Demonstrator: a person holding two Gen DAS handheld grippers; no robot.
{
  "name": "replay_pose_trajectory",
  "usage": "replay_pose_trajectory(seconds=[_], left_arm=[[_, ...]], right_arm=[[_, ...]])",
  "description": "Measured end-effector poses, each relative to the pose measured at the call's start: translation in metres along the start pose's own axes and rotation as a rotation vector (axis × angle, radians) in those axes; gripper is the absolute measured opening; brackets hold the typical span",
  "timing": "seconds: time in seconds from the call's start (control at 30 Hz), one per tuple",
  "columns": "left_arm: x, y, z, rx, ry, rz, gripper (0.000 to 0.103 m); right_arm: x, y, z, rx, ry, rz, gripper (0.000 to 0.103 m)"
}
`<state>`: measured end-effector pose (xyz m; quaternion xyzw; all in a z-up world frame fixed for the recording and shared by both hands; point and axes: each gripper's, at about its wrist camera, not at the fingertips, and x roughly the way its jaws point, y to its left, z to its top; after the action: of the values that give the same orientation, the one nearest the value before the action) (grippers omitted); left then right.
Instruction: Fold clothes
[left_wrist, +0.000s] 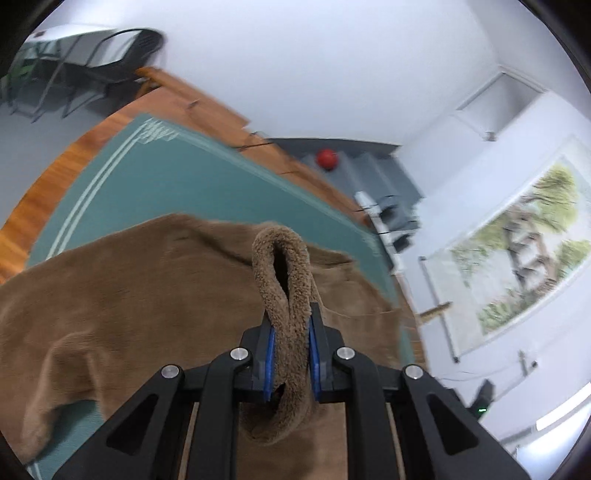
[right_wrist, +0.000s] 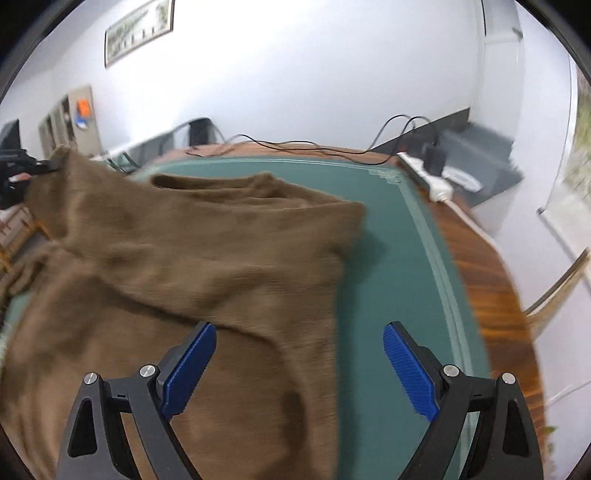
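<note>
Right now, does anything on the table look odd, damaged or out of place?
Nothing looks damaged or spilled. The brown sweater lies rumpled and unfolded on the green mat, one edge pinched up by the left gripper. The right gripper is open above it.

- Bare green mat (right_wrist: 399, 258) right of the brown sweater (right_wrist: 184, 258), centre-right of the right wrist frame: open passage.
- Cables (right_wrist: 295, 144) and power strip (right_wrist: 424, 179) crowd the tabletop (right_wrist: 491, 295) edge, upper right.

A teal mat (right_wrist: 399, 258) covers a wooden table (right_wrist: 491, 280); a red ball (left_wrist: 327, 159) lies on grey steps (left_wrist: 369, 173) beyond.
</note>
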<state>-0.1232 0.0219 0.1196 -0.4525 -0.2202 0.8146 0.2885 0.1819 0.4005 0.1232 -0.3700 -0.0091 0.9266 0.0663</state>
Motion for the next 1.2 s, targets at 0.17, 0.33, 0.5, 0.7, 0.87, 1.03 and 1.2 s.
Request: replay_pose_trajectory(seconds=[0.17, 0.33, 0.5, 0.7, 0.87, 1.03, 1.2], left_arm=[[0.037, 0.039, -0.014, -0.046, 0.082, 0.077, 0.017], [0.048, 0.054, -0.03, -0.019, 0.119, 0.16, 0.017], [0.05, 0.062, -0.036, 0.085, 0.114, 0.321, 0.049], [0.037, 0.071, -0.042, 0.163, 0.091, 0.425, 0.07], [0.018, 0.058, -0.038, 0.178, -0.002, 0.469, 0.075], [0.024, 0.027, -0.04, 0.222, -0.014, 0.358, 0.079], [0.073, 0.015, -0.048, 0.285, 0.09, 0.35, 0.079]], right_arm=[[0.02, 0.008, 0.011, -0.063, 0.016, -0.021, 0.094], [0.04, 0.025, 0.02, -0.176, 0.043, 0.029, 0.094], [0.069, 0.034, 0.018, -0.223, 0.136, 0.187, 0.094], [0.081, 0.034, 0.01, -0.28, 0.234, 0.163, 0.094], [0.068, 0.039, 0.026, -0.28, 0.203, 0.141, 0.094], [0.074, 0.043, 0.064, -0.229, 0.146, 0.188, 0.094], [0.117, 0.039, 0.084, -0.17, 0.2, 0.218, 0.094]])
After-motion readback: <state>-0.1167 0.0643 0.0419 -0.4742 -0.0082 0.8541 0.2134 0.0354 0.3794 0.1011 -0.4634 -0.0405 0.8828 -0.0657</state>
